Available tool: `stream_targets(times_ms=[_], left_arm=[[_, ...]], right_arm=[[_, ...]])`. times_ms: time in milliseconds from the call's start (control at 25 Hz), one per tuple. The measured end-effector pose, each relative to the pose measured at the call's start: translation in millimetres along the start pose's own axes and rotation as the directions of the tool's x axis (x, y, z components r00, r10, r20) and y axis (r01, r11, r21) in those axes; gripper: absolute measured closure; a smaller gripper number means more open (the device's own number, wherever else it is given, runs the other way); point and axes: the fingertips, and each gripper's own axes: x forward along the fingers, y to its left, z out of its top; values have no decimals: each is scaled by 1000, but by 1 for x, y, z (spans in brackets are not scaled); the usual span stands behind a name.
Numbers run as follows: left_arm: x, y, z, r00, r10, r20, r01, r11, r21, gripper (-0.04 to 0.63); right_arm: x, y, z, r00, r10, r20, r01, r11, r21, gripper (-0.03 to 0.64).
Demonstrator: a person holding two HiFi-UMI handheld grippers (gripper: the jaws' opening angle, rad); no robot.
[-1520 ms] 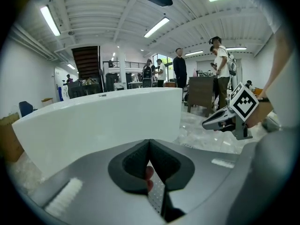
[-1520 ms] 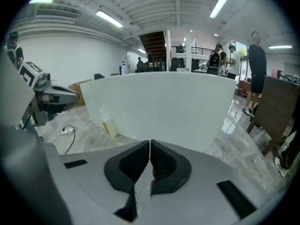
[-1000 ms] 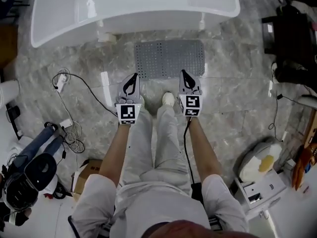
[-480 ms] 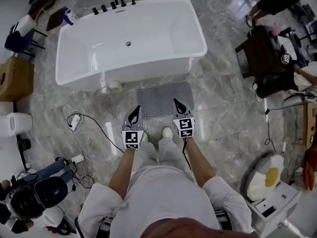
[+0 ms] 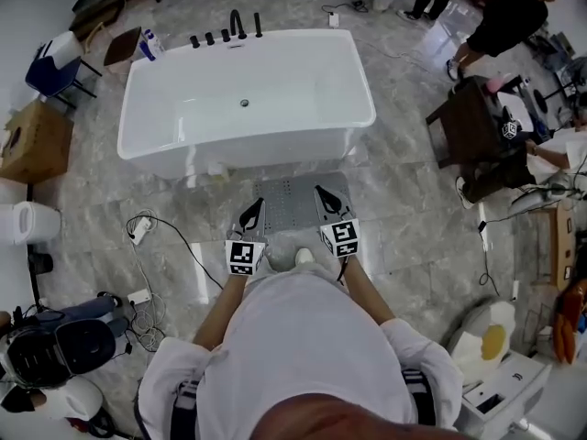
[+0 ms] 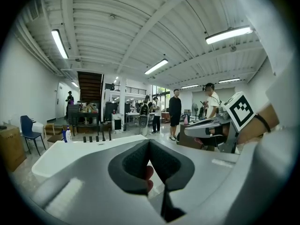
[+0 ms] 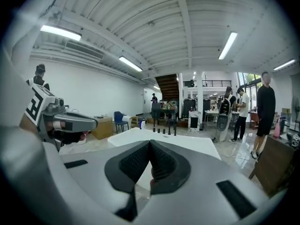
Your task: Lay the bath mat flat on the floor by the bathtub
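The grey perforated bath mat (image 5: 292, 193) lies flat on the marble floor, just in front of the white bathtub (image 5: 257, 154). My left gripper (image 5: 252, 209) and right gripper (image 5: 321, 193) hang above the mat's near edge, both shut and empty. In the left gripper view the left gripper's (image 6: 149, 142) dark jaws meet with nothing between them, with the bathtub (image 6: 70, 151) beyond. The right gripper's (image 7: 150, 142) jaws are likewise pressed together, pointing level across the bathtub (image 7: 187, 144). The person's body hides the mat's near strip.
A cable and power strip (image 5: 138, 227) trail on the floor at left, with camera gear (image 5: 64, 351) at lower left. A cardboard box (image 5: 32, 140) and blue chair (image 5: 50, 67) stand far left. A dark stool (image 5: 472, 122) and people (image 5: 509, 16) are at right.
The view has pulled up and back as the person stood. Both grippers rose off the floor and stayed shut. The mat has not moved.
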Motion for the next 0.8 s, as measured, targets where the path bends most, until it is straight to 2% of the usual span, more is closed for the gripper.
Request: stream_targets(times_ms=[120, 280, 440, 800], left_arm=[[-9, -7, 12, 1000, -21, -2, 21, 1000, 7, 597], [-16, 0, 38, 999, -33, 41, 30, 998, 49, 595], [-13, 21, 63, 995, -2, 95, -4, 998, 67, 597], [-7, 31, 88, 990, 6, 140, -15, 998, 59, 597]], right_arm=[[-11, 4, 27, 999, 9, 45, -9, 1000, 6, 614], [-12, 19, 63, 993, 5, 120, -11, 999, 53, 615], [2, 36, 95, 982, 33, 185, -32, 999, -8, 615], [0, 31, 107, 976, 18, 217, -10, 999, -36, 615]])
